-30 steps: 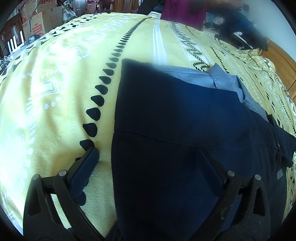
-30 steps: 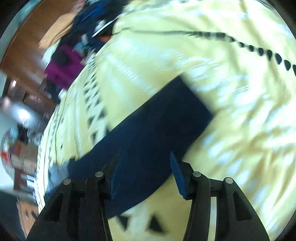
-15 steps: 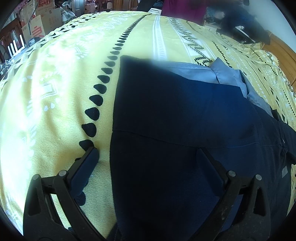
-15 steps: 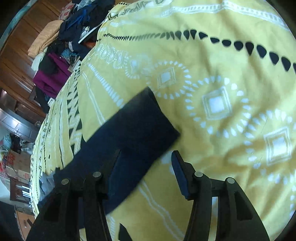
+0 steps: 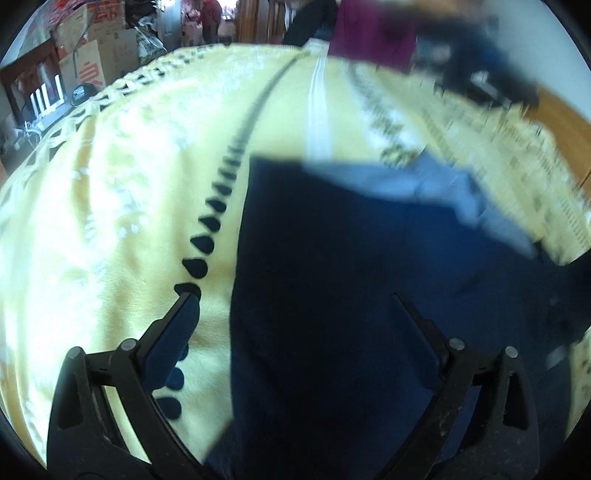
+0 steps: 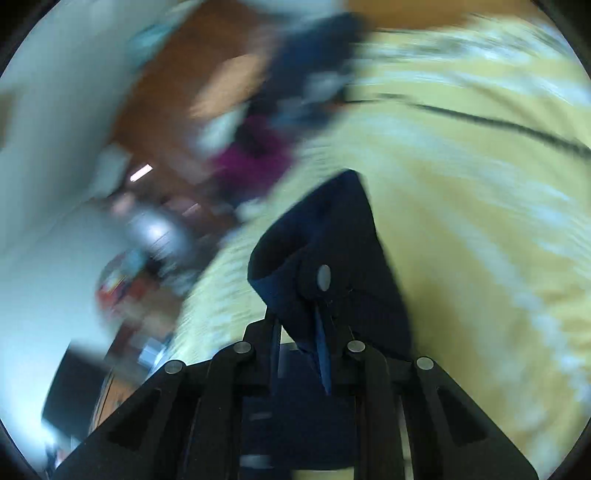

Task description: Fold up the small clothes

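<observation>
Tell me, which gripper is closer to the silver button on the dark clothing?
Right. The right gripper is shut on the navy garment just below its silver button; the left gripper hovers open over another part, no button visible there.

A lived-in bedroom at home: a bed under a yellow patterned blanket (image 5: 129,206), cardboard boxes (image 5: 92,55) stacked along the far wall, loose clothes heaped at the bed's far edge, among them a magenta garment (image 5: 369,33), and wooden furniture (image 6: 207,85) behind, blurred.
</observation>
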### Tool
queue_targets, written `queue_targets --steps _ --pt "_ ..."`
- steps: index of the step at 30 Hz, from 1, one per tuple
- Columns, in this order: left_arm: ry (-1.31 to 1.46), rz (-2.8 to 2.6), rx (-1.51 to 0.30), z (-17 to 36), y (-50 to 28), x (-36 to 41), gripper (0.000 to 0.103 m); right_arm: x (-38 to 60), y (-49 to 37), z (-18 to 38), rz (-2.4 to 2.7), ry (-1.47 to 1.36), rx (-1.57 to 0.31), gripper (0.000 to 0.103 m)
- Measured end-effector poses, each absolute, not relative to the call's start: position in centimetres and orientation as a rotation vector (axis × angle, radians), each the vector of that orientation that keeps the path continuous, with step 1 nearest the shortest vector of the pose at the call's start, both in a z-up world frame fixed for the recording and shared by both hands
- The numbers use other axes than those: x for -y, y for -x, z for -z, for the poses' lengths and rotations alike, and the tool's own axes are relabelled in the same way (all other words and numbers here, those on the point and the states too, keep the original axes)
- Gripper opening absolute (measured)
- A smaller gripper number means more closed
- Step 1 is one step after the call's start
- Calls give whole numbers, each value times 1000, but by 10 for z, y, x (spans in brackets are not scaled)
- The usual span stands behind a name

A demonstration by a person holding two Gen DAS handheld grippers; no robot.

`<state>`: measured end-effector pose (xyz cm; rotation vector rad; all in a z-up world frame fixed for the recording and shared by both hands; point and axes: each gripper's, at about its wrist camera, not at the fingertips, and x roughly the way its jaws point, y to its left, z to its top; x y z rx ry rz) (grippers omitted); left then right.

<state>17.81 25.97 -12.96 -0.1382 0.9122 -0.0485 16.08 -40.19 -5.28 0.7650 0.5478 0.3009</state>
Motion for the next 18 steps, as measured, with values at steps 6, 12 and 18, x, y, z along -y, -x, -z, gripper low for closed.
queue_targets --steps 6,12,18 --pt "194 188 -782 77 -143 -233 101 192 -214 6 -763 -657 -575 26" --pt "328 365 -839 95 -138 -212 103 36 -238 54 -914 -541 -750 63" --pt "483 411 -946 136 -133 -213 103 93 -186 106 -741 -498 -816 68"
